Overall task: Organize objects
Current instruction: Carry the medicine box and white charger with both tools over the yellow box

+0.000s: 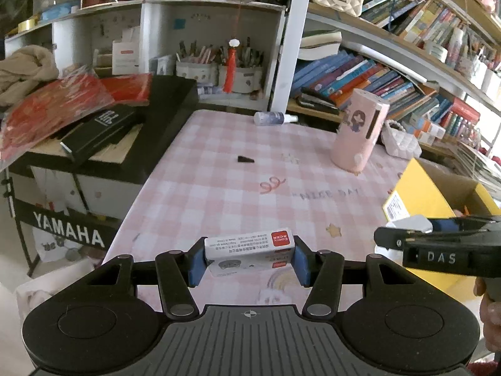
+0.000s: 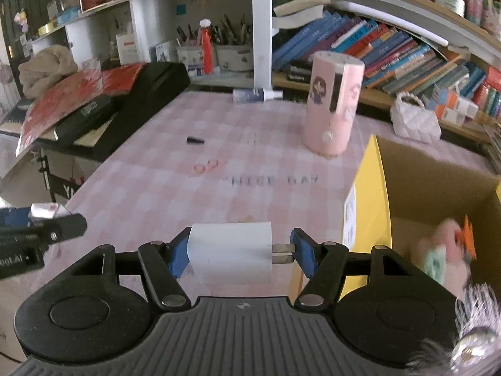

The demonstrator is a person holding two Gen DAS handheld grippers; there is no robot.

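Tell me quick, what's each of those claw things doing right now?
Left gripper: closed on a small white box with a red label.
Right gripper: closed on a white plug charger, prongs toward one finger.

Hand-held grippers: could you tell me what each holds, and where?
Left hand-held gripper: small white cardboard box, by its ends. Right: white plug charger, body and prongs.

At lower centre, the left tongs (image 1: 249, 261) show matt black plastic arms with blue rubbery pads, pinching a glossy printed cardboard box (image 1: 250, 250). The right tongs (image 2: 241, 252) clamp a smooth white plastic charger (image 2: 230, 250) with 2 metal prongs. The surface (image 1: 225, 185) wears checked cloth.
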